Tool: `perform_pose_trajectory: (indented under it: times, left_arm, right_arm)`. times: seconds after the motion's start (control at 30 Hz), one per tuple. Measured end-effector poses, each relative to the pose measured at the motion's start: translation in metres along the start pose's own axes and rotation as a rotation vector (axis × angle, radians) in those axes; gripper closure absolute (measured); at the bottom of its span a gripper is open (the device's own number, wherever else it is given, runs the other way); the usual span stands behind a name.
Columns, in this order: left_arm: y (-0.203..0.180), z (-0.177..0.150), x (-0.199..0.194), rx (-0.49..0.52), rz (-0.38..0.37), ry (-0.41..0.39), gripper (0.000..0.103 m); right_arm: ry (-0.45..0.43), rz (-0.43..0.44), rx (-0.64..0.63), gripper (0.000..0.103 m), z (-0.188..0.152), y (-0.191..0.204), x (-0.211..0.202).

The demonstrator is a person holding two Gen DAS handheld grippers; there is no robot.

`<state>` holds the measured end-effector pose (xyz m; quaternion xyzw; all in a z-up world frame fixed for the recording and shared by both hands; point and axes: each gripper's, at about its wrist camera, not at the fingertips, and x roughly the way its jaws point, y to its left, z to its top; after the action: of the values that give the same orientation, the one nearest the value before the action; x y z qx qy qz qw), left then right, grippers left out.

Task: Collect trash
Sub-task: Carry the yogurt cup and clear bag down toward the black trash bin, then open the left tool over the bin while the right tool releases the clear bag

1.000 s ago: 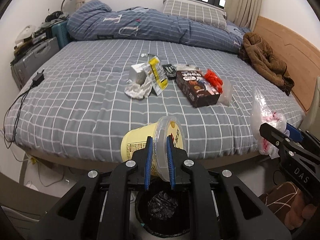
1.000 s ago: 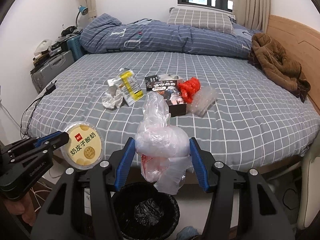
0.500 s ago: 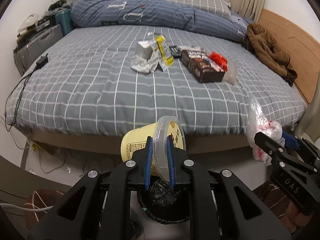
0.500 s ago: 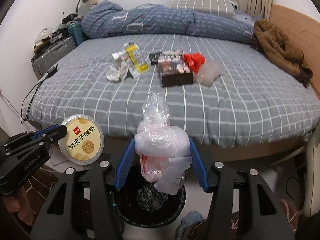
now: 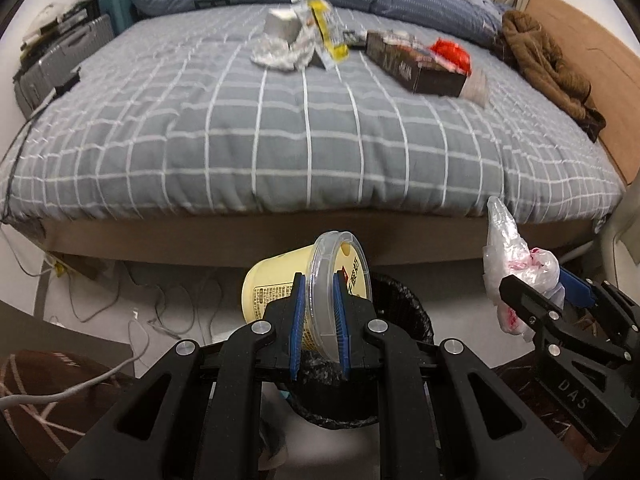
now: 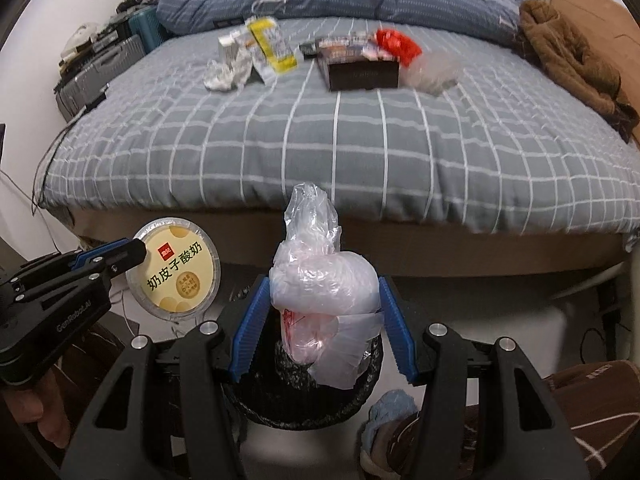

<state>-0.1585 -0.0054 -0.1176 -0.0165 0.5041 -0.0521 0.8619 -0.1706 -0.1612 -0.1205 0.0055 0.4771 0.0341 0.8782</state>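
Yogurt tub (image 5: pixel 280 292) clamped in left hand-held gripper (image 5: pixel 319 320), above bin (image 5: pixel 404 304).

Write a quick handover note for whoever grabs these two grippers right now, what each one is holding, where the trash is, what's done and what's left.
Left gripper: shut on the rim of the yellow yogurt tub, tub on its side above the black-lined trash bin.
Right gripper: shut on the crumpled clear plastic bag, hanging over the same bin.
Done: both pieces are off the bed and at the bin; neither is dropped yet.
Left: release both into the bin, then go back to the bed for the white crumpled paper, yellow wrapper, dark box, red wrapper and the clear plastic beside the box.
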Motion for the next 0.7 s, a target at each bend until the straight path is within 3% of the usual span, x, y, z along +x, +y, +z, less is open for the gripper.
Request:
perform_pose_trajectory:
  times: [0.33, 0.7]
  left_arm:
    - [-0.009, -0.010, 0.059, 0.026, -0.005, 0.099, 0.090]
    - [-0.038, -0.026, 0.124, 0.072, -0.020, 0.210, 0.090]
  right_arm:
    - [0.084, -0.002, 0.006, 0.050, -0.012, -0.009, 0.043]
    - [0.182, -0.024, 0.091, 0.050, -0.038, -0.054, 0.078]
